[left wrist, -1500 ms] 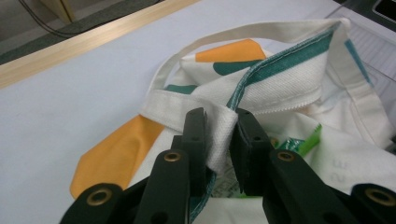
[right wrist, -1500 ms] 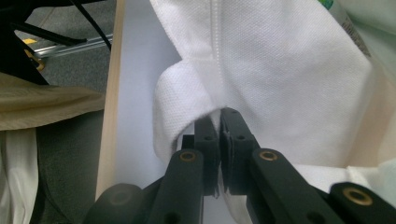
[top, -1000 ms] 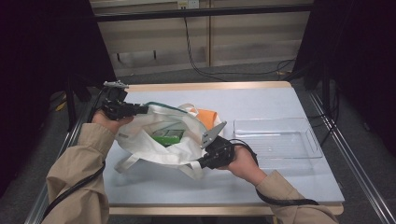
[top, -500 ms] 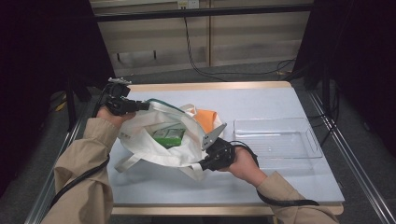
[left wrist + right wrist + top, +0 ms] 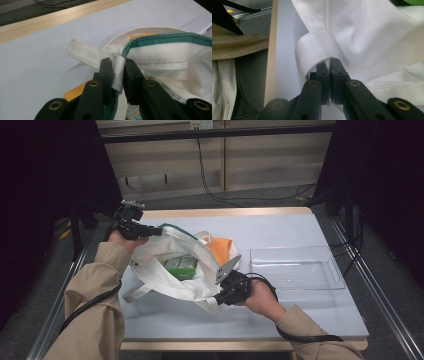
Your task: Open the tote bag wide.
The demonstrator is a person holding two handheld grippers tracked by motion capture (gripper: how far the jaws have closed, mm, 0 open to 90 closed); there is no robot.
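Bag (image 5: 170, 270), white cloth with a green-trimmed rim, lies slumped on the left half of the table (image 5: 300, 320), its mouth held apart by two grippers. A green box (image 5: 181, 267) shows inside the mouth; an orange item (image 5: 220, 251) lies at the far side of the rim, whether in the bag or just behind it cannot be told. An empty clear tray (image 5: 300, 270) stands just to the right, apart from the bag.

Left gripper (image 5: 117, 71): jaws clamped on a fold of the white strap where it joins the green rim, at the bag's far left corner. Right gripper (image 5: 329, 62): jaws pressed together on a pinch of white cloth at the bag's near edge.

Risks, as judged from this pose:
- The left grip holds only a narrow doubled strap near the jaw tips; a pull away from the bag could draw the strap out and let the mouth fall shut.
- The right grip takes a thin pinch of loose cloth at the seam; tension across the mouth could slide it free.
- With both grippers occupied, neither can reach the box; freeing one probably collapses the opening over it.
- Lifting the rim unevenly could tip the bag and spill its contents onto the table, short of the tray.
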